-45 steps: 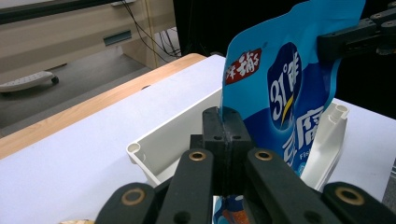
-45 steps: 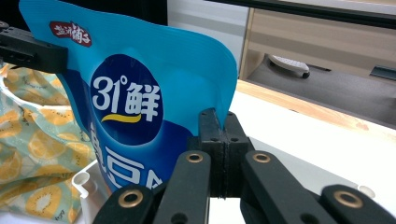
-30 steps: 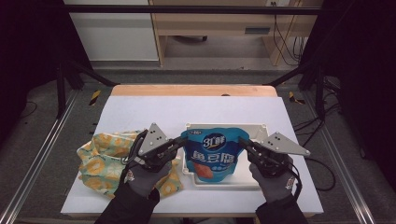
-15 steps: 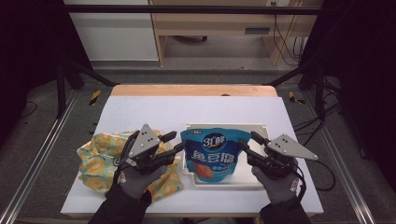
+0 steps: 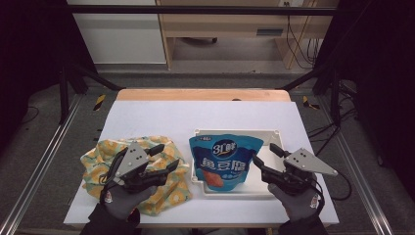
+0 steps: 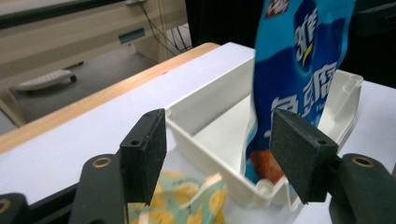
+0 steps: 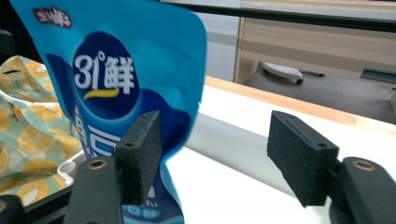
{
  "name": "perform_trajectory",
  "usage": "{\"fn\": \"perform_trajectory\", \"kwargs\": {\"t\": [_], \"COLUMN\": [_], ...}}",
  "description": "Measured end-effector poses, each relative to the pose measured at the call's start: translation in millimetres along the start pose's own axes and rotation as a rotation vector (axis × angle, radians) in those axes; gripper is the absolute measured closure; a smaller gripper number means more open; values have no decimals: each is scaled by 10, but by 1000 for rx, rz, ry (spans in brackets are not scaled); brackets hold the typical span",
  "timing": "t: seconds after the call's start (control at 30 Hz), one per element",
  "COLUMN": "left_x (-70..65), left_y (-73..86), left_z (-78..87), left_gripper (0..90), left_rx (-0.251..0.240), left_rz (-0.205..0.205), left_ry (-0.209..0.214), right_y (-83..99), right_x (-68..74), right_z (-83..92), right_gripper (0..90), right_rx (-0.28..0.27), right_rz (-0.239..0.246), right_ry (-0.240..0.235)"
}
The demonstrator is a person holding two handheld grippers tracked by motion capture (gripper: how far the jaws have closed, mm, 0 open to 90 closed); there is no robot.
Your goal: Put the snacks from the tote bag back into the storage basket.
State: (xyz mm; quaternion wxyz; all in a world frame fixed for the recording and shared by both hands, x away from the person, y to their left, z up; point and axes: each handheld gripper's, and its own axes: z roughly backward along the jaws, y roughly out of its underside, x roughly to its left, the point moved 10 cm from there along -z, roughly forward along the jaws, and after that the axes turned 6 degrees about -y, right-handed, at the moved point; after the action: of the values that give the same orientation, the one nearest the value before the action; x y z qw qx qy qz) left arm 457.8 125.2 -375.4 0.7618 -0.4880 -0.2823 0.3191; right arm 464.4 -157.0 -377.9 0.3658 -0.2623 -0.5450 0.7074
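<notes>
Standing upright in the white tray [image 5: 271,134], the blue snack pouch [image 5: 225,159] sits between our 2 tongs. Left gripper [image 5: 165,159] and right gripper [image 5: 263,157] have just been opening, nothing between them. Light, floppy, slippery: we'd pinch its top seam.

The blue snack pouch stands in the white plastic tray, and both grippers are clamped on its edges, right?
Not quite. The blue snack pouch does stand in the white plastic tray, but the left gripper and the right gripper have just been opening. Both gripper views show the pads apart, off the pouch.
</notes>
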Motion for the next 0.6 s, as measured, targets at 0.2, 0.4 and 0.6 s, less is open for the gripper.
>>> {"fn": "perform_trajectory", "kwargs": {"t": [0.2, 0.4, 0.6], "left_x": [219, 351, 439], "left_y": [218, 390, 566], "left_z": [124, 184, 203], "left_gripper": [354, 355, 355], "left_rx": [19, 33, 44], "left_rz": [38, 70, 87], "left_ry": [-43, -67, -85], "right_y": [116, 263, 361], "right_x": [-76, -161, -271], "right_z": [42, 58, 87], "right_gripper": [323, 311, 294], "right_rx": [11, 38, 52], "right_rz": [-4, -15, -23], "right_ry": [23, 49, 83]}}
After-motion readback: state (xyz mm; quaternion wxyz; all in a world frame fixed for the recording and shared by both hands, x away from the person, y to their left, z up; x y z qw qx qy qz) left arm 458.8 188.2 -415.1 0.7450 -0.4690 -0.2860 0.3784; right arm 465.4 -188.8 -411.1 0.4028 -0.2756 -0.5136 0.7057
